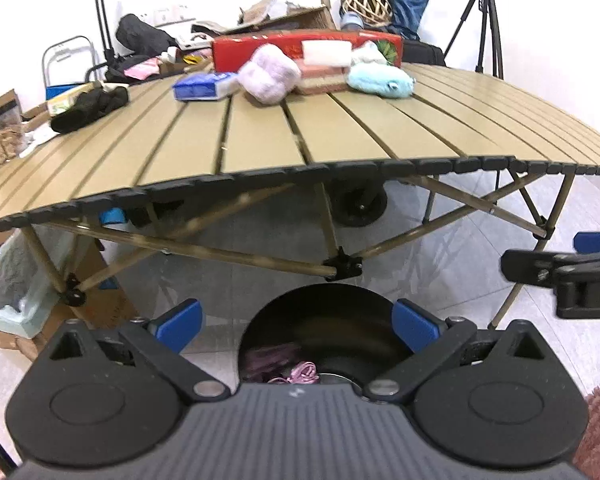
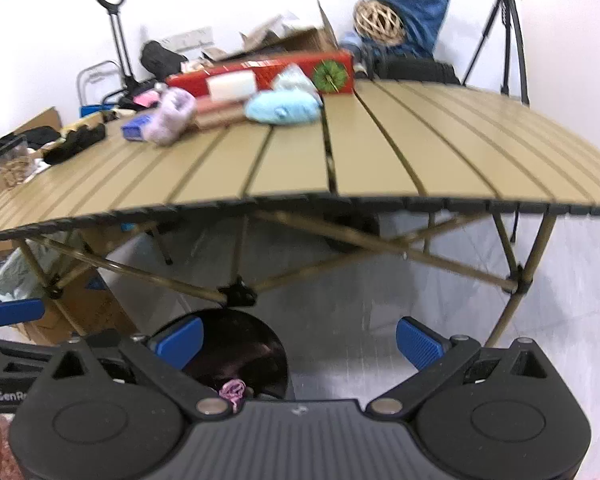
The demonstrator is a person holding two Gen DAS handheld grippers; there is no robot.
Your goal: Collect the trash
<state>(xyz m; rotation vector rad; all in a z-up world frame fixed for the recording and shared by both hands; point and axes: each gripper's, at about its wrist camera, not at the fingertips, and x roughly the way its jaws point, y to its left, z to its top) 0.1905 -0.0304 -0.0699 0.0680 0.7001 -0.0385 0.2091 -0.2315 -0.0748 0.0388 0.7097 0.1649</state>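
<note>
My left gripper [image 1: 298, 326] is open and holds nothing. It hovers over a round black bin [image 1: 340, 332] on the floor, with pink and purple scraps [image 1: 296, 372] inside. My right gripper [image 2: 300, 340] is also open with nothing in it, just right of the same bin [image 2: 244, 344]. On the slatted tan table [image 1: 340, 132] lie a blue tissue pack [image 1: 204, 86], a purple fluffy bundle [image 1: 268, 74], a light blue fluffy bundle [image 1: 380, 78], a white block [image 1: 326, 53] and a black cloth [image 1: 90, 108]. All of these are far from both grippers.
A long red box [image 1: 260, 50] stands at the table's back edge. Cardboard boxes, bags and a tripod [image 1: 484, 20] fill the space behind. A bin lined with a pale green bag [image 1: 16, 280] stands under the table's left end. Crossed table legs [image 1: 340, 268] are close ahead.
</note>
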